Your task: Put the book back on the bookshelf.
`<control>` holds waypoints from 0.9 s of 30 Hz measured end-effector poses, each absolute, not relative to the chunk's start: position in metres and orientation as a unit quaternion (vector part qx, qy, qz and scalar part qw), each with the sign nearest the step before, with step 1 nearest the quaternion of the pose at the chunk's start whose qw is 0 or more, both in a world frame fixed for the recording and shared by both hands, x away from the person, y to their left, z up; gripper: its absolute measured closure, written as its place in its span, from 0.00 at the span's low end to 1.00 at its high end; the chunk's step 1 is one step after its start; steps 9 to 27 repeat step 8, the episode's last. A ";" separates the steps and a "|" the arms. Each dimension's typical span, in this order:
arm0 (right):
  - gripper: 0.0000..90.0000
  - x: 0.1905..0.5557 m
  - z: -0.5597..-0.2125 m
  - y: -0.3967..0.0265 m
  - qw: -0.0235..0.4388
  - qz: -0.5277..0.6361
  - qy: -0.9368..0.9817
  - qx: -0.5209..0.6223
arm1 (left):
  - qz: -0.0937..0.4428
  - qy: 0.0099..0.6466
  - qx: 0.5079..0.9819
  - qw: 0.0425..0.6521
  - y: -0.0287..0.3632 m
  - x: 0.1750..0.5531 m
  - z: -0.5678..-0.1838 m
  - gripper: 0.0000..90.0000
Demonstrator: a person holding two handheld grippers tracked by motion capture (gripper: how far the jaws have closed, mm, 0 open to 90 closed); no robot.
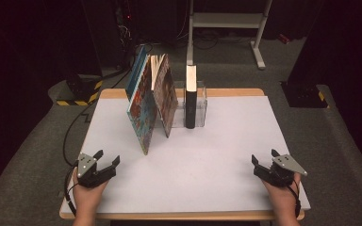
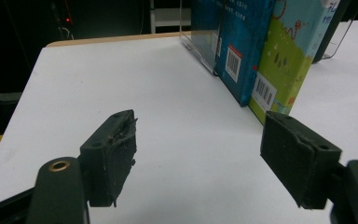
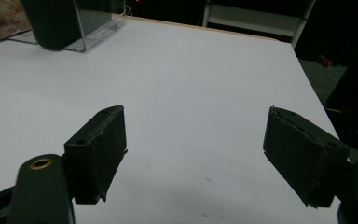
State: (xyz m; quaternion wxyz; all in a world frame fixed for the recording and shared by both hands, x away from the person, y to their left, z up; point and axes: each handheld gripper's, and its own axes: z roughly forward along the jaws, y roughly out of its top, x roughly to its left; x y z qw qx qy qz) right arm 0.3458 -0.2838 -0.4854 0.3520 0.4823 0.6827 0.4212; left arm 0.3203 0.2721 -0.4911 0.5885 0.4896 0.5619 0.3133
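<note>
Near edge first: left gripper (image 1: 104,165) sits at the lower left of the high view, fingers (image 2: 114,149) spread wide apart with nothing between them; right gripper (image 1: 264,161) at lower right, fingers (image 3: 98,142) likewise apart and empty. Both rest low over the white counter (image 1: 207,165), hands coming in from the bottom edge. Beyond them, upper centre-left of the high view, two picture books (image 1: 148,101) stand leaning against each other, bottoms splayed toward the camera, tops meeting. They lie up and to the right of the left gripper, well apart from it, long axis roughly upright and tilted. Left gripper looks the nearer one; its own view has the blue and green back covers (image 2: 256,51) with barcodes just ahead at upper right. Farther back a black book (image 1: 191,101) stands upright in a clear acrylic holder (image 1: 201,106). Book tops are cut off in the left gripper view; holder walls are hard to trace; titles unreadable.
</note>
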 end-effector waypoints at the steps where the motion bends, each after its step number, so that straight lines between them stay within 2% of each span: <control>1: 0.23 0.346 -0.486 -0.283 0.352 0.420 0.683 0.483 | 0.313 0.562 0.489 0.589 0.272 0.320 -0.491 0.30; 27: 0.20 0.347 -0.487 -0.283 0.347 0.418 0.686 0.484 | 0.311 0.560 0.494 0.588 0.271 0.321 -0.491 0.29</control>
